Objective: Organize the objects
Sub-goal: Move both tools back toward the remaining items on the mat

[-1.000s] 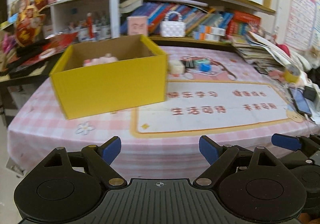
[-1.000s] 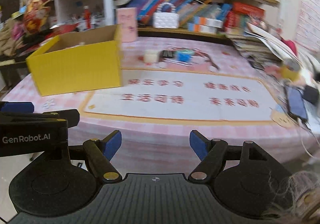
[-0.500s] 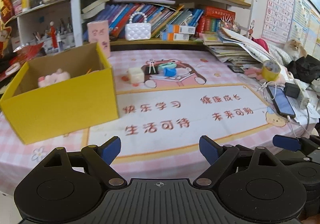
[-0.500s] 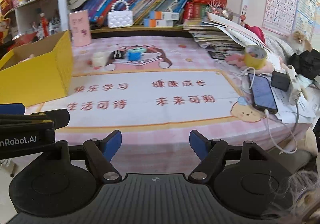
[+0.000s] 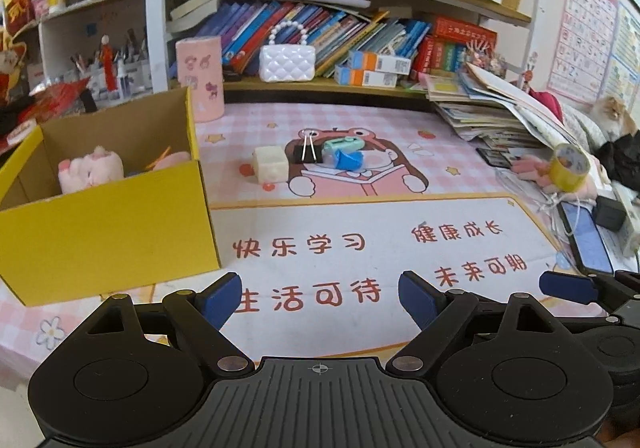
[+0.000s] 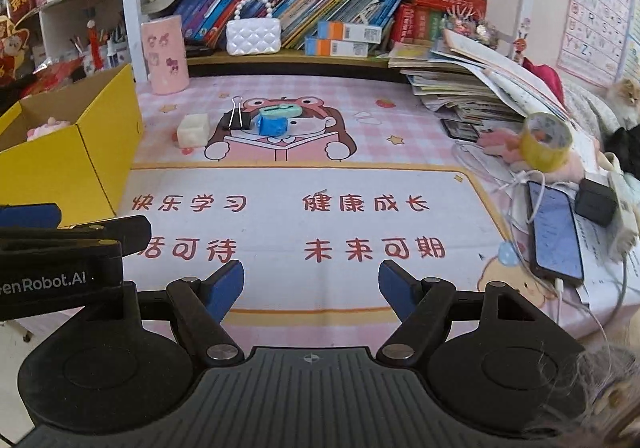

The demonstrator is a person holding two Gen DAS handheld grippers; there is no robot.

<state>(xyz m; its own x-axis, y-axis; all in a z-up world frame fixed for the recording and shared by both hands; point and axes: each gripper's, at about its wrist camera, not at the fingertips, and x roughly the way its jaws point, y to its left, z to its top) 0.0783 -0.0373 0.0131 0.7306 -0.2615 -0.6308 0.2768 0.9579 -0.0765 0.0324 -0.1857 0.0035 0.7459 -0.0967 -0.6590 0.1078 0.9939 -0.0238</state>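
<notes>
Yellow box left, mat between

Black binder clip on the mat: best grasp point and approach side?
Grip the binder clip by its black body, from above, fingers closing across its narrow thickness. The silver wire handles point away toward the shelf and look thin and springy, so they are probably a poor hold. The cream block sits apart on its left, the blue object close on its right, so keep the fingers off those sides.
</notes>
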